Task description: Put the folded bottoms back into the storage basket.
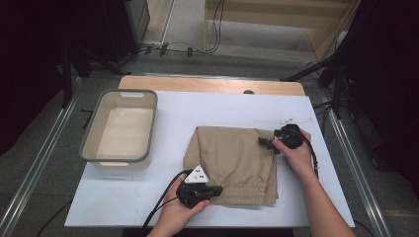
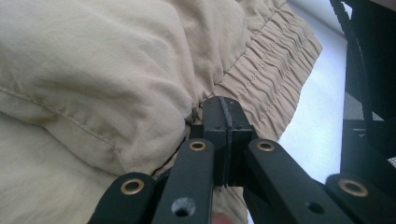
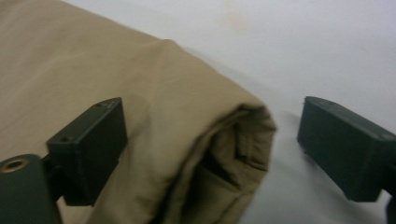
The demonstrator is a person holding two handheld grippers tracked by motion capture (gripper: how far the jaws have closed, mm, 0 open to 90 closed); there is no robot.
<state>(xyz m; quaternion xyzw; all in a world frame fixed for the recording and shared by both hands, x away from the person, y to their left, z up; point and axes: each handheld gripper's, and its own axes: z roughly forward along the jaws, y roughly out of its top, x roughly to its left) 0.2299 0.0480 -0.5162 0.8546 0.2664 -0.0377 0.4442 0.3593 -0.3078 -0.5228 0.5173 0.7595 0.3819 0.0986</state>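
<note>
A folded pair of khaki trousers [image 1: 232, 163] lay at the centre of the white table [image 1: 123, 207] in the high view, waistband toward the lower edge of the frame. The left gripper [image 1: 216, 189] sat at the lower middle of that frame, and in the left gripper view its jaws were pressed together on a pinch of the tan cloth just beside the gathered elastic waistband [image 2: 268, 60]. The right gripper [image 1: 263, 142] lay at the right centre, at the trousers' upper right corner. In the right gripper view its jaws stood wide apart, with the folded corner of the cloth [image 3: 233, 140] between them and neither pad pressing on it.

An empty grey-rimmed tub [image 1: 148, 128] stood well apart at the left of the high view.

The likely trouble lay on the right side. The corner between the open jaws was a thick stack of layers, and a shallow bite would probably catch only the top ply, so the fold could peel open when lifted. The left pinch also looked small; a hard pull from the other hand might drag the cloth out of it, or slide the whole garment across the smooth table.
</note>
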